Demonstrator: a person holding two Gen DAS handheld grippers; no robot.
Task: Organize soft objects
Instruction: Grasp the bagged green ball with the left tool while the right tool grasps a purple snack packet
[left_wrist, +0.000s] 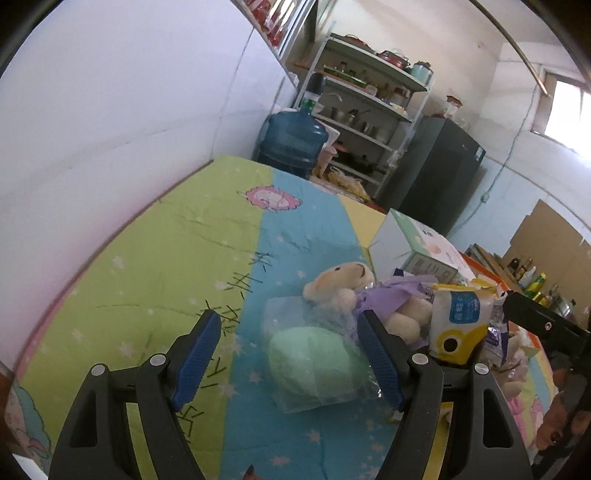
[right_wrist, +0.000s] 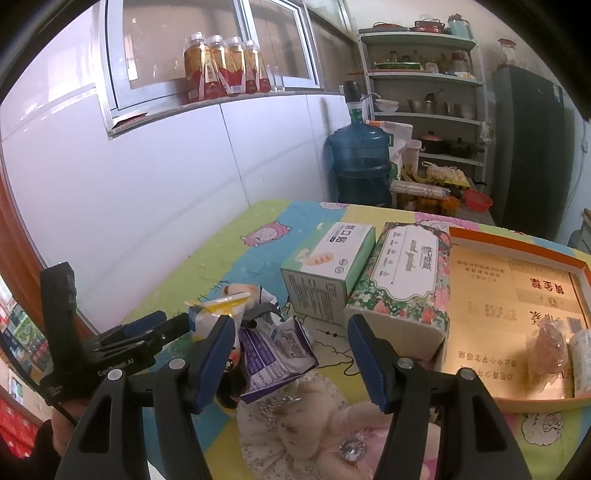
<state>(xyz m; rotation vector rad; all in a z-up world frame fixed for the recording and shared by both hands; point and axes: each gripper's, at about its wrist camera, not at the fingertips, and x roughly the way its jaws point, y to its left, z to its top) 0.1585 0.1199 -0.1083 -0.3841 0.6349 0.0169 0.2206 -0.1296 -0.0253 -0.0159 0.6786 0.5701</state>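
My left gripper (left_wrist: 290, 358) is open just above the quilt, its jaws on either side of a green soft ball in a clear bag (left_wrist: 314, 363). Behind it lies a cream teddy bear (left_wrist: 345, 284) in purple wrap, and a yellow and white snack pouch (left_wrist: 458, 321) stands to the right. My right gripper (right_wrist: 291, 354) is open over a purple and white packet (right_wrist: 277, 350) and a pale lace plush (right_wrist: 295, 424). The left gripper also shows at the left of the right wrist view (right_wrist: 147, 332). An orange-rimmed box (right_wrist: 517, 251) holds a pink wrapped item (right_wrist: 546, 350).
A green and white carton (right_wrist: 328, 273) and a floral tissue box (right_wrist: 406, 273) lie on the patterned quilt (left_wrist: 147, 258). A white wall runs along the left. A blue water jug (right_wrist: 360, 166), metal shelves (right_wrist: 424, 92) and a dark fridge (right_wrist: 528, 147) stand beyond the far edge.
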